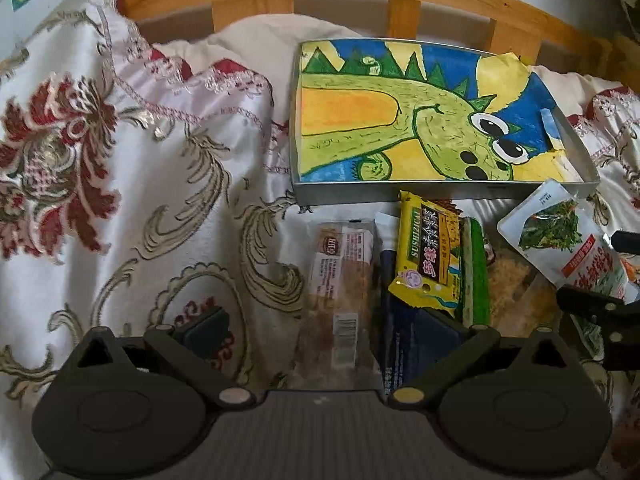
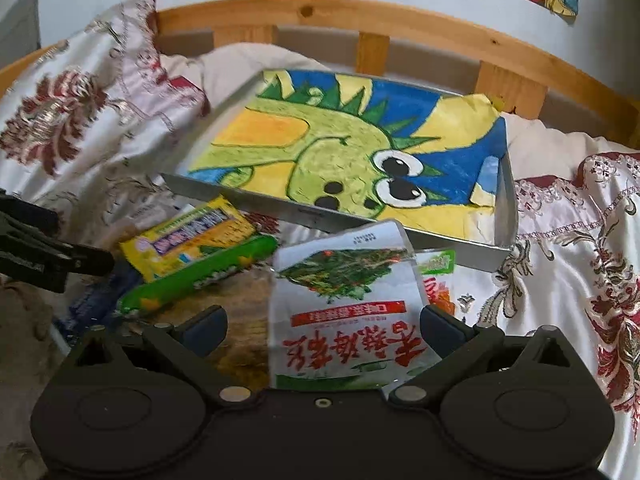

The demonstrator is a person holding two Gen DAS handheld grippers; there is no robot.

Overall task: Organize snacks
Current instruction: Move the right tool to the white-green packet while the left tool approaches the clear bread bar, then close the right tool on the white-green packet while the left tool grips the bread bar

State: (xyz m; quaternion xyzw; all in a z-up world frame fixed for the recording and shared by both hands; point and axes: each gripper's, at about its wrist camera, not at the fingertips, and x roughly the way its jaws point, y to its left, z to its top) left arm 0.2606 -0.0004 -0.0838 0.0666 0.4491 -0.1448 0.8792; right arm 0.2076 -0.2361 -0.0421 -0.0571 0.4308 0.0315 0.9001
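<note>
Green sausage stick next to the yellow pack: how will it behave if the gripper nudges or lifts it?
The green sausage stick is a rounded tube, so a sideways nudge would probably roll it. Its wrapper looks glossy, so likely slippery. It lies on a heap beside the yellow pack, so lifting it may shift neighbours. It looks fairly stiff, not floppy.

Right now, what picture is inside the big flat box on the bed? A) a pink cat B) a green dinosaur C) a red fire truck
B: the drawing lining the box shows a green dinosaur with spikes and big eyes.
</note>
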